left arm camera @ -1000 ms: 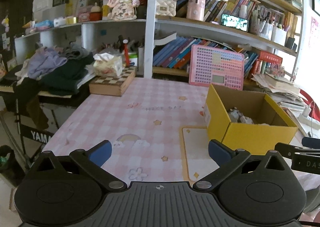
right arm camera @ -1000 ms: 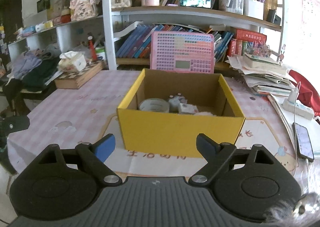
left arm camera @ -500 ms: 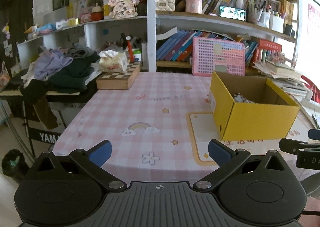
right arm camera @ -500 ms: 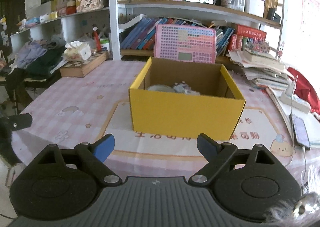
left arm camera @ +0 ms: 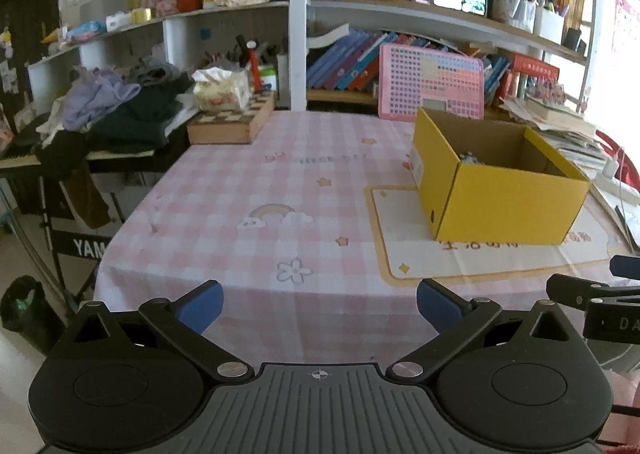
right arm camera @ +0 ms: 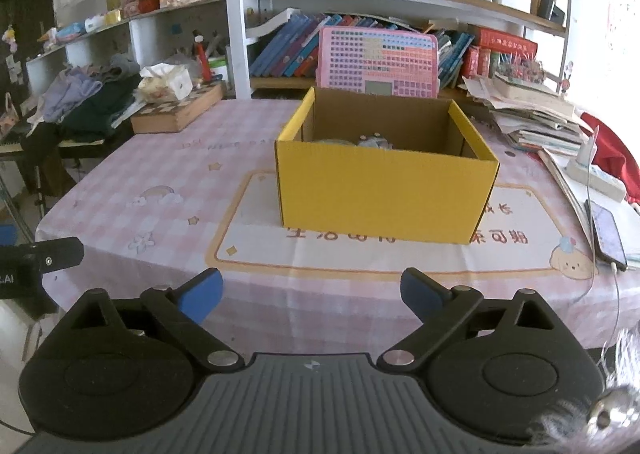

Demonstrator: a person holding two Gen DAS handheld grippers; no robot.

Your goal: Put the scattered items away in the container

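- Right hand-held gripper (right arm camera: 310,294) was opening wide, nothing between its jaws.
- Left hand-held gripper (left arm camera: 320,304) gaped empty too.
- Yellow box (right arm camera: 384,189) sat on the desk (right arm camera: 168,189), small items inside.

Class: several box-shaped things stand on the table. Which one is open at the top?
The yellow cardboard box on the mat; the chessboard case is shut, and tissue fills the tissue box.

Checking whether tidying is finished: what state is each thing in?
Yellow cardboard box: upright, open-topped, small items inside.
Left gripper: open, empty.
Right gripper: jaws opening, nothing between them.
Smartphone: flat, cable plugged in.
Tissue box: tissue sticking out.
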